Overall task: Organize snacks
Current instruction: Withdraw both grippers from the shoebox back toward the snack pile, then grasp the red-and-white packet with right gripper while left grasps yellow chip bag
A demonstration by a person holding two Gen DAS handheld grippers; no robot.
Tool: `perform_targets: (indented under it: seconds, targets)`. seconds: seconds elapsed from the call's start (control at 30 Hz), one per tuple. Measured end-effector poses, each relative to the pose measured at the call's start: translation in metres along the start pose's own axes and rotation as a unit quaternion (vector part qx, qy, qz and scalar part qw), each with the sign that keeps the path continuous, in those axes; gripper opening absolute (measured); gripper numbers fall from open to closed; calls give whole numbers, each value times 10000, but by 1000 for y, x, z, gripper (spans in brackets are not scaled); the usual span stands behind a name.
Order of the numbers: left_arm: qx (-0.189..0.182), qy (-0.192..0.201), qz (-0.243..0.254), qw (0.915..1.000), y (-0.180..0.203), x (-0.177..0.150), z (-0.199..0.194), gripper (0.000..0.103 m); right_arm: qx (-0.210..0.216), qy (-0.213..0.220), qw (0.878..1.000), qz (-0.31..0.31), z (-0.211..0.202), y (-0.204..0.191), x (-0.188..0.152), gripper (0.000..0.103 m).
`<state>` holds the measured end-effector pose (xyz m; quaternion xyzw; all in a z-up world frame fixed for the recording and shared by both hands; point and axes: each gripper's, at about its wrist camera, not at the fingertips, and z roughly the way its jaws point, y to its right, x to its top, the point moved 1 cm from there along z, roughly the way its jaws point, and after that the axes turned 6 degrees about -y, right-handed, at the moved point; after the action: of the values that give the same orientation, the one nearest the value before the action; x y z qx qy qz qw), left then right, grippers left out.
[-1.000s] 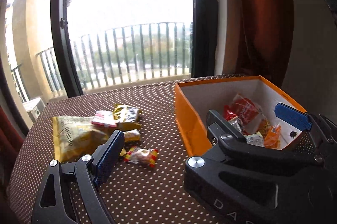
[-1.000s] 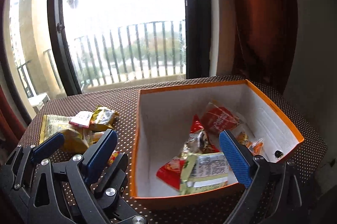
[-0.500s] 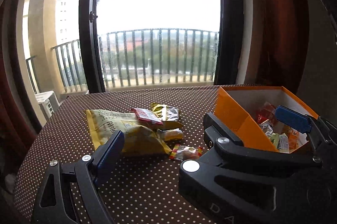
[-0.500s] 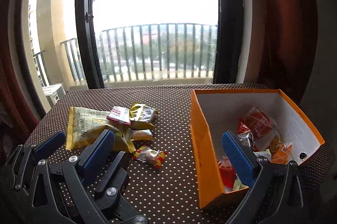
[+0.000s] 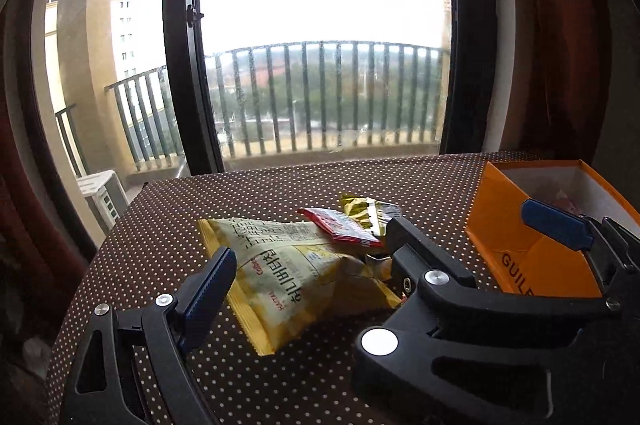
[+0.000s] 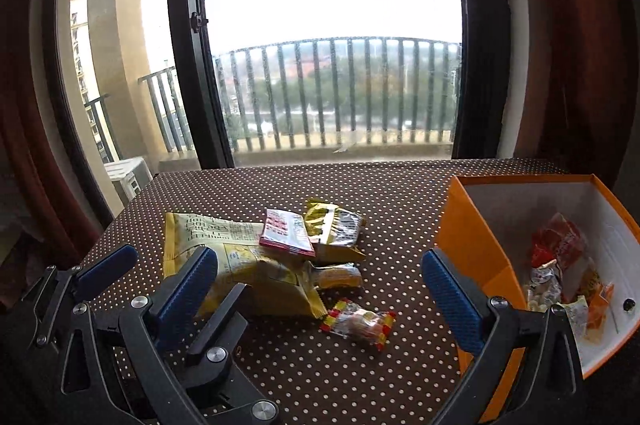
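Observation:
Loose snacks lie in a pile on the dotted cloth: a big yellow chip bag (image 6: pixel 224 245), a red-and-white sachet (image 6: pixel 286 231) on top of it, a gold-and-black packet (image 6: pixel 336 225), a small yellow bar (image 6: pixel 338 275) and a clear candy with red and yellow ends (image 6: pixel 358 321). To the right an orange box (image 6: pixel 472 253) holds several wrapped snacks (image 6: pixel 560 249). My right gripper (image 6: pixel 318 257) hangs open just short of the pile, empty. My left gripper (image 5: pixel 320 253) is close beside it, also open and empty. The right gripper hides its right finger.
The table under the brown dotted cloth (image 6: pixel 380 185) ends at a tall window with a balcony railing behind. Dark red curtains hang on both sides. The table's left edge drops off near the chip bag. Bare cloth lies between the pile and the box.
Both grippers have swung left together, away from above the orange box. The box slid to the right edge of both views and the snack pile now sits between the fingers. Jaws stayed open.

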<state>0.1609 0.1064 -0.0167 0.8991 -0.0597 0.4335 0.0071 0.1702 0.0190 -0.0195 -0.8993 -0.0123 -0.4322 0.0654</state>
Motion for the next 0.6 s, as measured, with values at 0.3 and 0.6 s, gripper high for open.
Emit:
perform_targets:
  seconds: [0.3, 0.6]
  targets:
    - [24, -370, 76, 9993, -19, 22, 53, 91, 154, -275, 9995, 96, 48, -4, 25, 103]
    - [-3, -926, -452, 9947, -49, 21, 99, 91, 332, -624, 9975, 39, 99, -19, 34, 103]
